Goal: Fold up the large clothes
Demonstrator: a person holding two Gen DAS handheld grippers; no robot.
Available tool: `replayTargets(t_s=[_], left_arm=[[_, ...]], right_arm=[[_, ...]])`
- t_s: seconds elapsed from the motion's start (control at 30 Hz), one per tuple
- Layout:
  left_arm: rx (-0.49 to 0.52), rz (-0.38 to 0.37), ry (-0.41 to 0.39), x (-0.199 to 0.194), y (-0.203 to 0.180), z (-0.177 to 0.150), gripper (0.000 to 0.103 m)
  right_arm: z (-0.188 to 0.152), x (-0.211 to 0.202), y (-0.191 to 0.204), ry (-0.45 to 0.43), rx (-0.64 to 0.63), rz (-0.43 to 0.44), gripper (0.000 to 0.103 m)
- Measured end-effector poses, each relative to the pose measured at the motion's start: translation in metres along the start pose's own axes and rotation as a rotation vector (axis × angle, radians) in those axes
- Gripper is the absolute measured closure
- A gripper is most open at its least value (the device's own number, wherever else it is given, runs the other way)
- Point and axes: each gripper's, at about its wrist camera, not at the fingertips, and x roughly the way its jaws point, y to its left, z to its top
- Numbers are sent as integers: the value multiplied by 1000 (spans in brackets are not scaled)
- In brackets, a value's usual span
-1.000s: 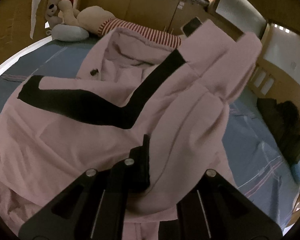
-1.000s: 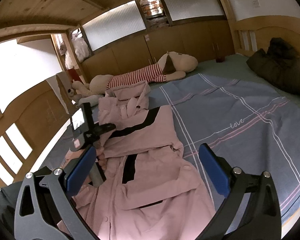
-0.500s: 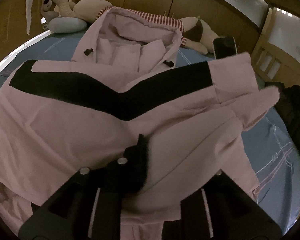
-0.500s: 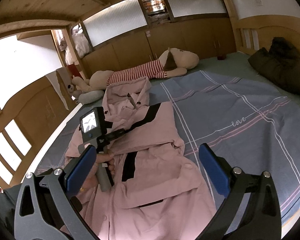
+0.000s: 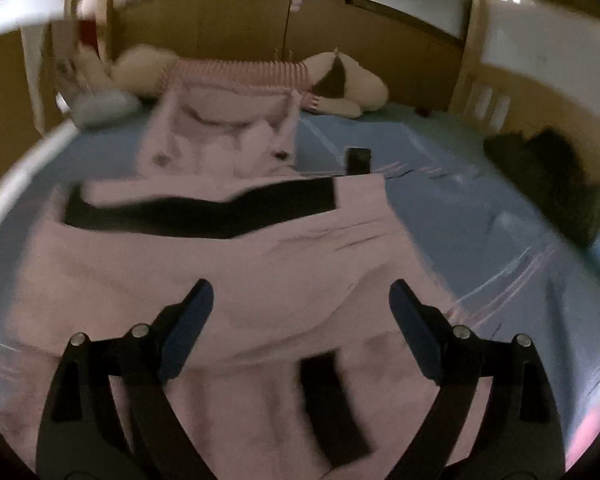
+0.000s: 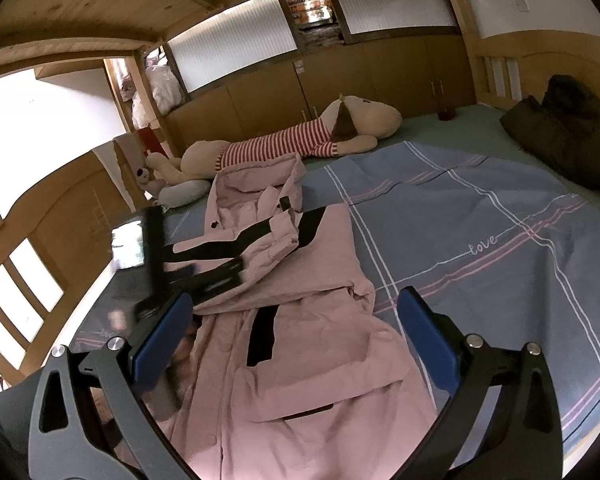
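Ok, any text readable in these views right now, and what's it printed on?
"love": stitched in white script on the blue bedspread.
Bags behind the window gap: printing there, too small to read.
Paper tag on a cupboard door: too small to read.
Pink jacket: no text visible.

1. Word "love" in white cursive script, stitched on the blue checked bedsheet, beside the pink and white crossing lines, right wrist view.
2. Orange packaging on the high shelf between the frosted windows: dark print on it, too small and blurred to read.
3. Small white label on the wooden cabinet door below that shelf: lettering not legible.
4. Lit screen on the device at the left of the right wrist view: picture only, no readable characters.
5. Left wrist view blurred; small label on the cabinet door there unreadable too.
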Motion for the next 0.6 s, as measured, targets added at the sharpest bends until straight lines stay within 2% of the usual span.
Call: replayTargets(t_s=[0.07, 0.13, 0.33, 0.47, 0.6], left_arm=[[35, 88, -25, -34, 6, -8, 8], [44, 114, -18, -62, 15, -17, 6], [105, 257, 14, -123, 38, -44, 6], [14, 239, 44, -163, 60, -60, 6], [21, 265, -11, -194, 69, -68, 5]], right_arm=[[-1, -3, 2, -7, -10, 2, 1], [-2, -3, 4, -2, -18, -2, 1], [-9, -6, 14, 8, -60, 9, 1], [-16, -9, 23, 16, -88, 31, 1], [-22, -14, 32, -1, -135, 32, 1]])
